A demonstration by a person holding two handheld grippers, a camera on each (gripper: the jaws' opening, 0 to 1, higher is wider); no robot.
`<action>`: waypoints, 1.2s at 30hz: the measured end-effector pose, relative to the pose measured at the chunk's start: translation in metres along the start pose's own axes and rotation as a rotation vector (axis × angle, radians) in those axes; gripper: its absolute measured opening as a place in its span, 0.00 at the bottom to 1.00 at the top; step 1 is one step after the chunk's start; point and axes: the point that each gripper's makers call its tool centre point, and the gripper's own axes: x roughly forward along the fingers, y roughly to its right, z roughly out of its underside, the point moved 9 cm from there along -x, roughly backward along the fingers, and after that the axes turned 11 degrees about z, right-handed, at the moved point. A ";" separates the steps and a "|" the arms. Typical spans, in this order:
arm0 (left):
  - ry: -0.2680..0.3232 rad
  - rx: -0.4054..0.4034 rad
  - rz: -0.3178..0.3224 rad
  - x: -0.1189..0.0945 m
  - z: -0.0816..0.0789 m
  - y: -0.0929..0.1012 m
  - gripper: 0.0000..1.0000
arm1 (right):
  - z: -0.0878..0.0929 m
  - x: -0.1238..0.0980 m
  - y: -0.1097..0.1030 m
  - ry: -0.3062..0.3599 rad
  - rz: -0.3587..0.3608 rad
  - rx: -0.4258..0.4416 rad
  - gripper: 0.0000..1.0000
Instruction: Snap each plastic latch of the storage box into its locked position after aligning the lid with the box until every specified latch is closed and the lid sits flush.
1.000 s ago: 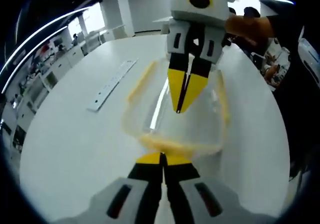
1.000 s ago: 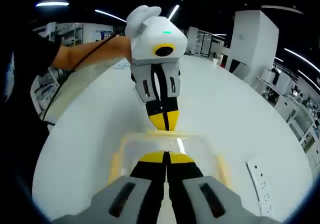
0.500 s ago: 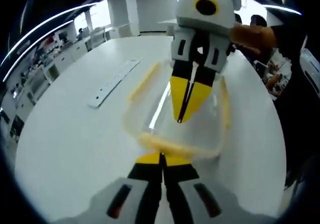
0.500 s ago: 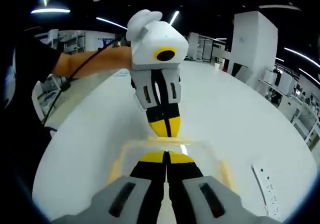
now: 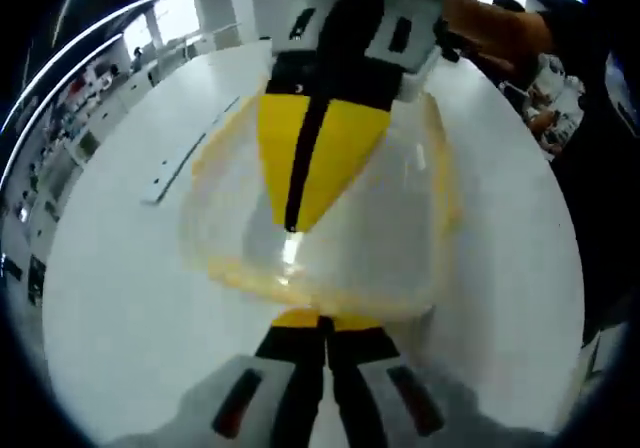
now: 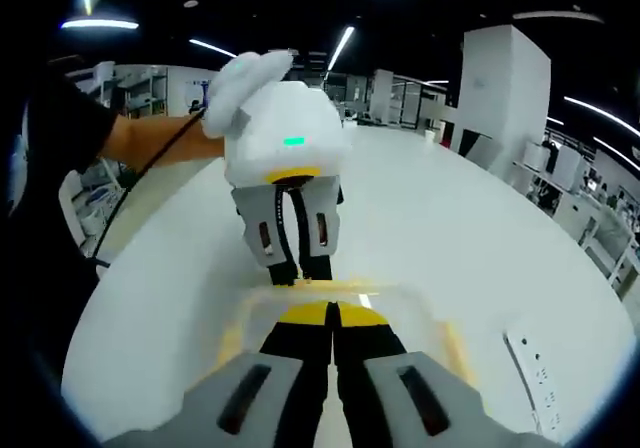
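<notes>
A clear storage box with yellow latches lies on the white table between my two grippers. My left gripper is shut, its yellow tips against the yellow latch on the box's near end. My right gripper reaches in from above, shut, its tips down on the clear lid. In the right gripper view my right gripper rests shut over the box. There the left gripper points steeply down at the far yellow edge.
The round white table spreads around the box. A white power strip lies beside the box, seen as the strip in the right gripper view. A person's forearm holds the left gripper; a hand holds the right.
The left gripper has tipped downward and drawn closer to the box's end. The right gripper now looms larger over the lid in the left gripper view. Both stay shut.
</notes>
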 end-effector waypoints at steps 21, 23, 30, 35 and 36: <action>0.307 0.005 -0.181 -0.058 0.011 -0.002 0.00 | 0.004 -0.049 0.005 0.059 0.161 -0.082 0.00; 0.345 0.008 -0.178 -0.057 0.004 -0.002 0.01 | 0.003 -0.061 -0.002 0.064 0.207 -0.136 0.00; 0.398 0.015 -0.143 -0.042 -0.019 0.002 0.09 | 0.008 -0.078 -0.037 0.047 0.276 -0.253 0.00; 0.429 0.064 -0.094 -0.023 -0.040 0.006 0.09 | 0.016 -0.079 -0.058 0.036 0.310 -0.316 0.00; 0.430 0.062 -0.085 -0.021 -0.042 0.007 0.07 | 0.018 -0.080 -0.062 0.037 0.327 -0.327 0.00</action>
